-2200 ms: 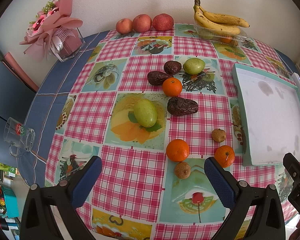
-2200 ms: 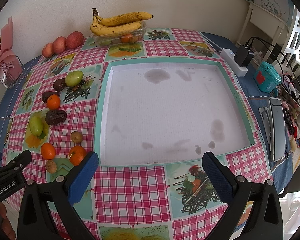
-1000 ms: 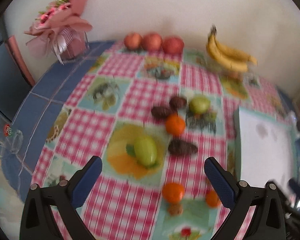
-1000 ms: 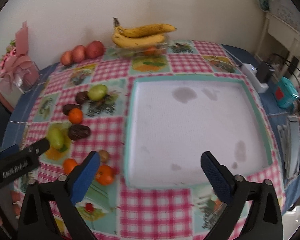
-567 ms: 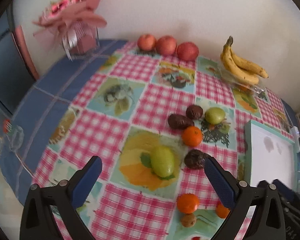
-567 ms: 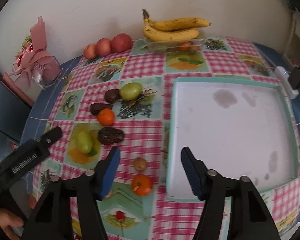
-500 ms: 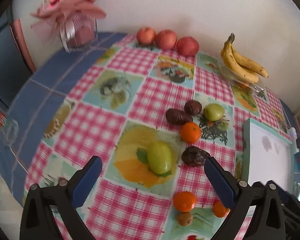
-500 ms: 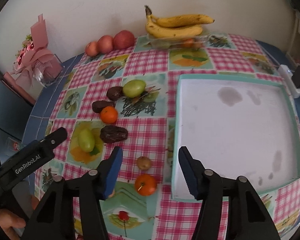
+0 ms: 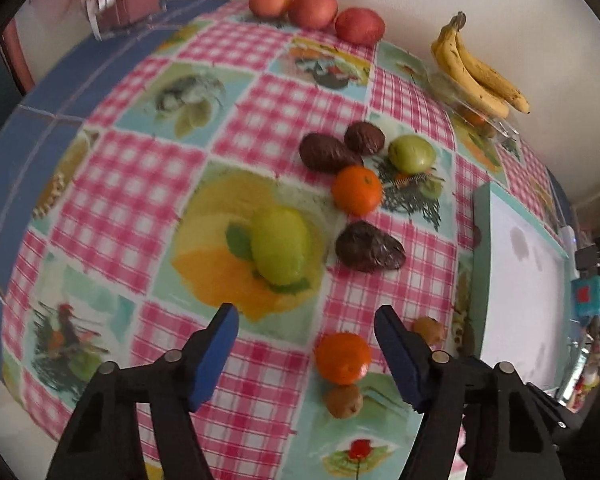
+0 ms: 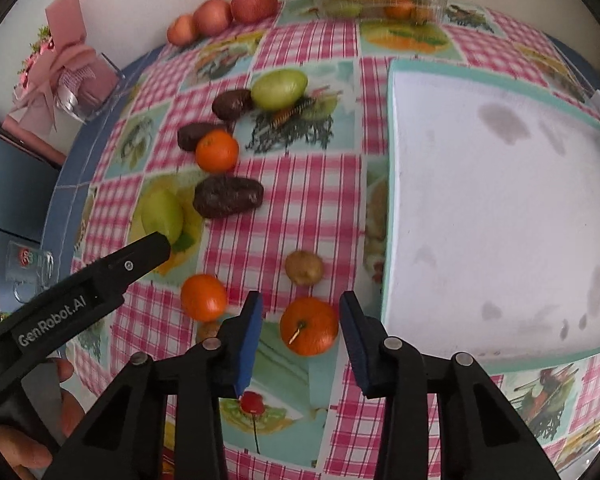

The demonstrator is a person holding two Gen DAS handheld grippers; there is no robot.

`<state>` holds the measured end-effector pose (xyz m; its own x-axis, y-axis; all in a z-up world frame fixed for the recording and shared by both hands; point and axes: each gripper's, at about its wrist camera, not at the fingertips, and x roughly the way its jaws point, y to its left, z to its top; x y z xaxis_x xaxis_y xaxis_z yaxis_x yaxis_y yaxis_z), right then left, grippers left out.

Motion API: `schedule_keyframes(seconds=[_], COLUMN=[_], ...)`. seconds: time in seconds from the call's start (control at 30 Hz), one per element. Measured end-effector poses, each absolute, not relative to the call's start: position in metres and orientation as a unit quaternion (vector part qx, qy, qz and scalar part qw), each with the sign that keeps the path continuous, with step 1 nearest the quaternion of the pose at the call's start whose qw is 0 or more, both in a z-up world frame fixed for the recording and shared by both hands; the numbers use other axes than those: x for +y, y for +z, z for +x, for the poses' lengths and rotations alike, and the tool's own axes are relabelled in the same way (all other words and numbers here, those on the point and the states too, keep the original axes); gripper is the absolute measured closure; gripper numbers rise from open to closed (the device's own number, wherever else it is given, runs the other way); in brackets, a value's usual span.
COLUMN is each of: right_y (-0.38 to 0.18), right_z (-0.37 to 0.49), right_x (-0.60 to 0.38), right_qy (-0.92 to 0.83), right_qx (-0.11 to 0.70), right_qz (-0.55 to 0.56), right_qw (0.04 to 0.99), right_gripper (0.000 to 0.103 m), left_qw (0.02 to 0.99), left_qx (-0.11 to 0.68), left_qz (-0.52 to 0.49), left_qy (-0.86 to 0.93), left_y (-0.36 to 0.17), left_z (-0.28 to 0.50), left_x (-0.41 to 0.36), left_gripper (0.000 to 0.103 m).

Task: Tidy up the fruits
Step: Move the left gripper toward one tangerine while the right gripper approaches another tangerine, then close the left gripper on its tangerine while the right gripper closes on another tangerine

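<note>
Fruits lie on a checked tablecloth left of a white tray with a teal rim point(image 10: 388, 216). My right gripper point(image 10: 301, 320) is open, its jaws on either side of an orange with a stem point(image 10: 309, 331), not touching it. My left gripper point(image 9: 306, 334) is open and empty, just short of a green mango point(image 9: 280, 246). Another orange point(image 9: 343, 358) lies by its right finger, with a small brown fruit point(image 9: 344, 401) below it. A dark wrinkled fruit point(image 9: 369, 247), a third orange point(image 9: 357, 191) and a green fruit point(image 9: 412, 154) lie farther back.
Three red apples point(image 9: 312, 10) and bananas point(image 9: 480, 76) on a clear box stand by the back wall. A pink bouquet in a vase point(image 10: 66, 76) is at the far left, a glass mug point(image 10: 28, 268) at the left table edge. Another small brown fruit point(image 10: 304, 267) lies near the tray.
Both grippers have moved forward and down toward the fruits. Both sets of jaws have narrowed; the right gripper now straddles the stemmed orange, the left nears the green mango.
</note>
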<state>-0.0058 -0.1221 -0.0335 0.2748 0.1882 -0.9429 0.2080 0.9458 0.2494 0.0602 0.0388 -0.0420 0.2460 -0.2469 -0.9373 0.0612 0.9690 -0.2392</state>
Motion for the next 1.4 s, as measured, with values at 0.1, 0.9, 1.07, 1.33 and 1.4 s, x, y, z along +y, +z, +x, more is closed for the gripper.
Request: schedule_keyframes(seconds=[0.1,0.9,1.07,1.33,1.4], right_y=[-0.039,-0.021,-0.008,-0.009,-0.008], right_z=[-0.006,-0.015,-0.020,-0.019,-0.021], right_x=[-0.120,-0.132,-0.145,-0.145,-0.146], right_qy=[-0.001,-0.031,-0.053,-0.056,-0.055], right_qx=[0.612,0.590,0.570,0.569,0.568], right_qz=[0.165,0.143,0.153,0.158,0.158], right_qw=[0.774,0.794,0.805,0.805,0.806], right_gripper=[0.064,0.067,0.067,0.067,0.067], left_qw=[0.781,0.761,0.754,0.750,0.749], left_qx=[0.612,0.632,0.638,0.644,0.645], left_qz=[-0.074,-0.077,-0.067,-0.052,-0.052], left_qy=[-0.100,-0.127,-0.141,-0.141,-0.142], left_y=[-0.044,-0.052,-0.054,-0.058,-0.059], left_z=[0.058,0.056,0.053,0.051,0.050], left_x=[0.036,0.027,0.019,0.016,0.016], left_gripper=[0.036,0.047,0.057,0.064,0.065])
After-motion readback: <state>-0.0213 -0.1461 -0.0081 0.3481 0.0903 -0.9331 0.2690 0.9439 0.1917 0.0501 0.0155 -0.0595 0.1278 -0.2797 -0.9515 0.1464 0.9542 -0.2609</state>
